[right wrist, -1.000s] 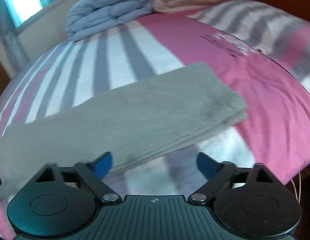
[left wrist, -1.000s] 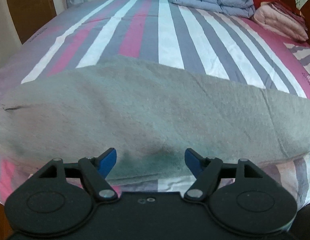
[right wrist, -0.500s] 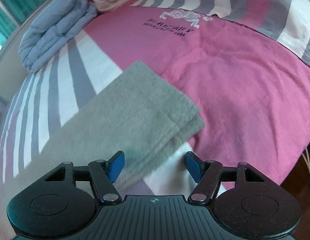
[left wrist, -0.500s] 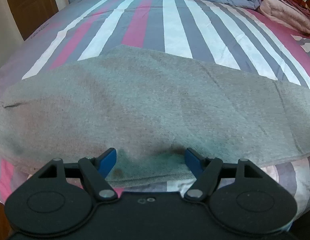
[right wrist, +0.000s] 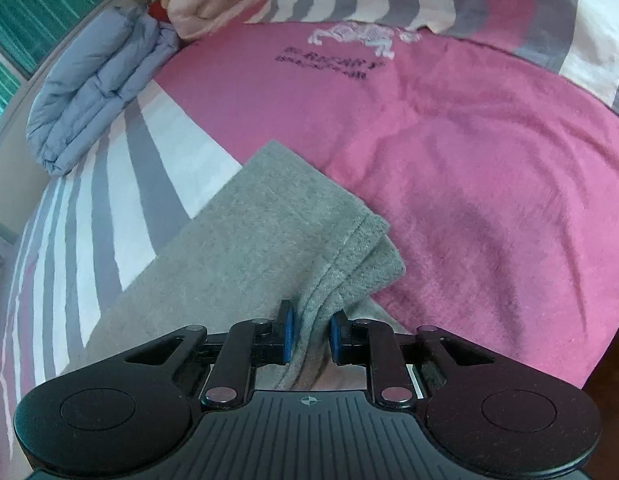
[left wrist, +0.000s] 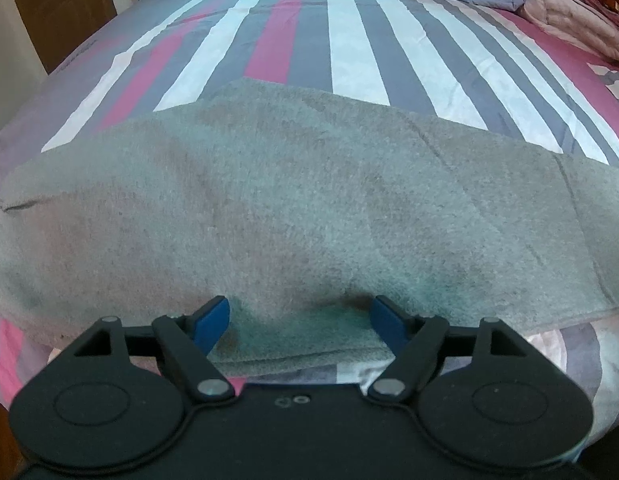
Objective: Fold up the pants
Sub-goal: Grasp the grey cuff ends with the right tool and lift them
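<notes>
On the striped bedsheet (left wrist: 349, 40), our grey pants (left wrist: 309, 208) lie flat and folded lengthwise, their near edge running between the wide-open jaws of our left gripper (left wrist: 299, 318). At the leg end, our right gripper (right wrist: 311, 336) has just closed, its blue pads (right wrist: 287, 338) pinching a bunched fold of the pants (right wrist: 269, 248) beside the hem.

The bed (left wrist: 349, 40) wears a sheet striped pink, grey and white. Grey pants (left wrist: 289, 208) lie flat along its near edge. Farther back rest a folded blue quilt (right wrist: 97, 92) and a folded pink blanket (left wrist: 569, 20).
</notes>
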Demonstrator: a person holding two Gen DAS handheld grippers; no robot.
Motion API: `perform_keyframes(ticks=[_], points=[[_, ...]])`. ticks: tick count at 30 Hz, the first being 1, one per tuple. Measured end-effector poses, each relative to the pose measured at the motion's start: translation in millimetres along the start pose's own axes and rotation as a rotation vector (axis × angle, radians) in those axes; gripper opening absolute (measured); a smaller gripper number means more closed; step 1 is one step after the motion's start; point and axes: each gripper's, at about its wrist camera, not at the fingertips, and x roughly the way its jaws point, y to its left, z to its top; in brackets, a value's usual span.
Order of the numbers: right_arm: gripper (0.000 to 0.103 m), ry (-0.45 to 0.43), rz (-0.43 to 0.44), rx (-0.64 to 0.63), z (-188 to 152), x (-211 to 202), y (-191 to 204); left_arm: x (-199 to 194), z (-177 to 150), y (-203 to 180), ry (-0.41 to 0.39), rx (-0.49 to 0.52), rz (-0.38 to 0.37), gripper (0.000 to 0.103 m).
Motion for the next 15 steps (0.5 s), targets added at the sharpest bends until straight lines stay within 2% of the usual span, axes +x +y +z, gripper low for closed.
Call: perform_keyframes(ticks=[3, 10, 11, 15], points=[[0.019, -0.001, 0.004, -0.005, 2, -1, 3, 0, 0, 0, -0.001, -0.002, -0.003, 0.071], [0.018, -0.068, -0.017, -0.072, -5, -15, 16, -1, -1, 1, -0.005, 0.000, -0.007, 0.071], [0.015, -0.085, -0.016, -0.087, -6, -19, 20, -1, -1, 2, -0.005, -0.003, -0.010, 0.071], [0.015, -0.162, -0.026, -0.228, -10, -34, 49, -1, -1, 5, -0.001, -0.019, -0.022, 0.071]])
